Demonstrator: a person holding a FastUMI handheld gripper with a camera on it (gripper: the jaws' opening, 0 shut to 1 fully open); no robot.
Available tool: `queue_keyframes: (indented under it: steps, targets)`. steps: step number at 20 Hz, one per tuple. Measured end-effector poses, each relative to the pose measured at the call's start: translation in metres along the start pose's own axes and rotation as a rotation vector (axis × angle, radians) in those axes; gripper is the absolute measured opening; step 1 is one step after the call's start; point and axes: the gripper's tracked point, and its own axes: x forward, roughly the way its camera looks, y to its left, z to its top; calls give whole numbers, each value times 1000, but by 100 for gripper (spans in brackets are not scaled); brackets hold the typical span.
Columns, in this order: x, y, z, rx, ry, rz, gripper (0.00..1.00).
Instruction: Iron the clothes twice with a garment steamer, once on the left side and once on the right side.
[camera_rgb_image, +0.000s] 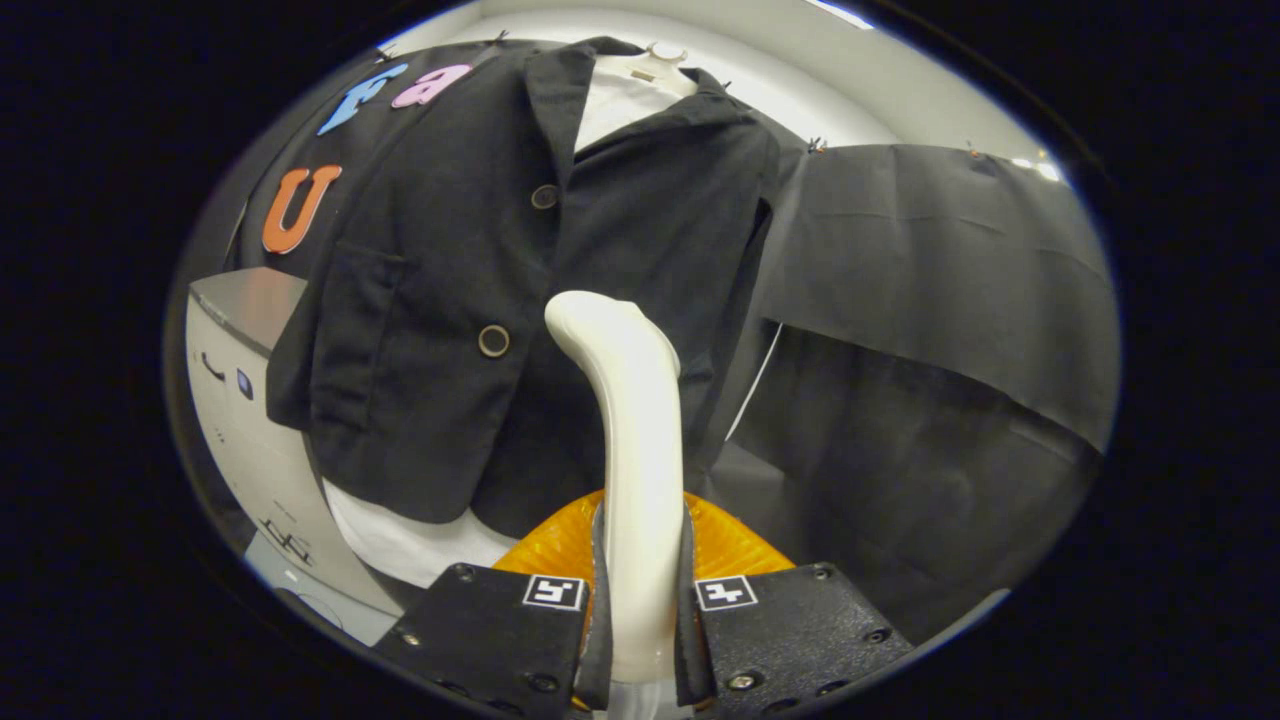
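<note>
The gripper (640, 600) pinches the white curved plastic steamer (625, 420); tilt it and its head could snag the black buttoned cloth jacket (440, 300).

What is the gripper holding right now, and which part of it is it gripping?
The garment steamer, gripped by its white handle: both fingers press on the handle's lower part, just above the orange body, with the steamer's head against the black jacket.

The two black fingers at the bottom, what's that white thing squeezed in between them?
In the gripper view, the garment steamer's white handle sits between the hand-held gripper fingers, both pressing on it; its head meets the black jacket beyond.
</note>
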Motion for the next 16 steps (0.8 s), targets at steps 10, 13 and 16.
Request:
queue_keyframes:
  steps: [10,13,16]
  targets:
    - [-5,9,-58,-32,104,17,27]
    - [-5,12,-79,-54,136,15,27]
    - [-7,18,-94,-66,162,18,27]
